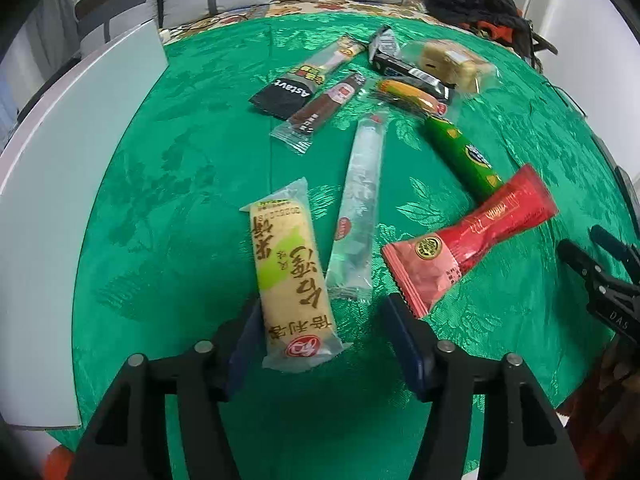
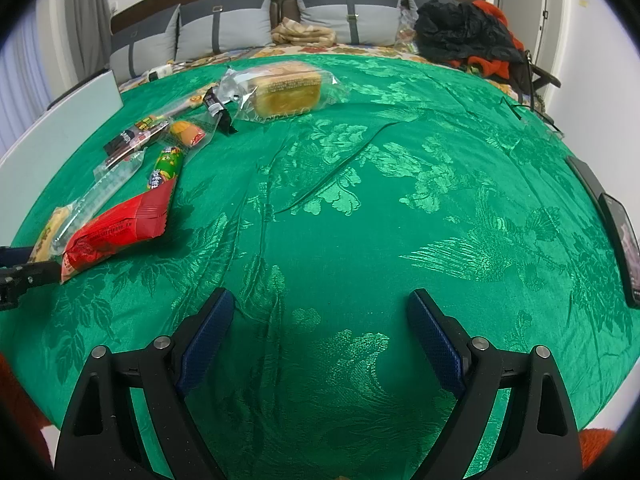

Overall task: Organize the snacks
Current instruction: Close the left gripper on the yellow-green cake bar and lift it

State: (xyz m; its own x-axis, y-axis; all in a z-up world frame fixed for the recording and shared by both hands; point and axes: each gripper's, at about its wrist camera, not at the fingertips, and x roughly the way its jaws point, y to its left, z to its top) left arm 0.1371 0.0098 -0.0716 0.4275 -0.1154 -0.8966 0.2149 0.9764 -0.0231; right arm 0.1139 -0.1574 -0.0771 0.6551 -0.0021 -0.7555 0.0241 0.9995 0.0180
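Note:
Several wrapped snacks lie on a green cloth (image 1: 180, 184). My left gripper (image 1: 320, 320) is open, its jaws on either side of the near end of a yellow rice-cracker pack (image 1: 290, 276); its left pad seems to touch the pack. Beside it lie a clear long pack (image 1: 360, 200), a red pack (image 1: 472, 236) and a green stick (image 1: 460, 152). Farther off are a brown bar (image 1: 320, 110), a black Astavt pack (image 1: 286, 94) and a cake pack (image 1: 452, 62). My right gripper (image 2: 320, 320) is open and empty over bare cloth, right of the red pack (image 2: 116, 228).
A white board (image 1: 60, 200) lies along the left edge of the cloth. Dark phones (image 2: 620, 240) lie at the cloth's right edge. Pillows (image 2: 224, 28) and a heap of black and red clothes (image 2: 464, 36) are behind. The right gripper's tips (image 1: 592, 268) show at the left view's right edge.

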